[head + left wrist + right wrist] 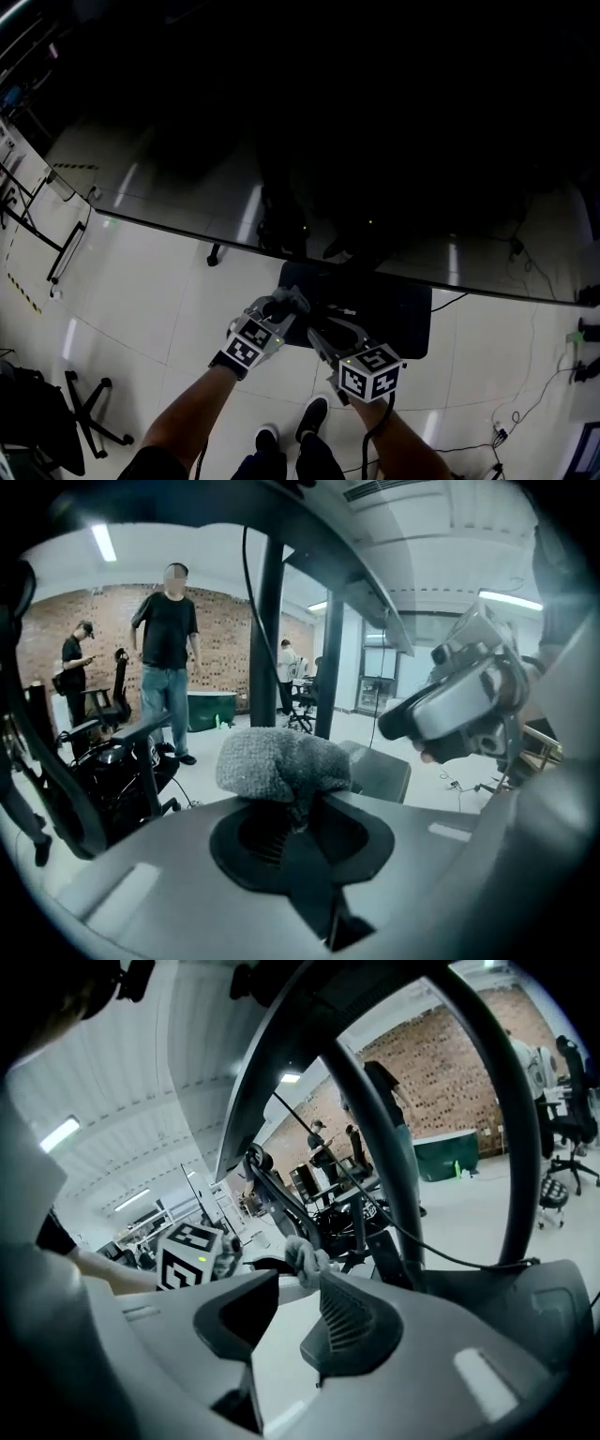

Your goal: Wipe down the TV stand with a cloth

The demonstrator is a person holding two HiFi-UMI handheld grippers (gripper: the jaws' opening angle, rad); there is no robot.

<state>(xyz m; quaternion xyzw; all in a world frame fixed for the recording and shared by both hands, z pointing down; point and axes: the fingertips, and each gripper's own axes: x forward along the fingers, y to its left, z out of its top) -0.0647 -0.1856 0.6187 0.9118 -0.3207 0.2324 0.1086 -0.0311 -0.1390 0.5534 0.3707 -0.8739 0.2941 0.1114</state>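
Observation:
The TV stand's flat black base (398,314) lies on the pale floor under the big dark TV screen (394,141). My left gripper (284,306) is over the base's left end, and its jaws are shut on a grey fuzzy cloth (281,761), which bulges out past the left gripper's (295,825) tips. My right gripper (323,333) sits just right of it with its jaws parted and nothing between them. In the right gripper view the right gripper (291,1312) points at the cloth (305,1258) and the left gripper's marker cube (192,1255). The stand's dark posts (267,630) rise just behind the cloth.
An office chair (89,412) stands at the lower left. Cables (534,403) trail over the floor at the right. My shoes (309,417) are close to the base. Several people (169,658) and a green bin (211,710) are far across the room, by a brick wall.

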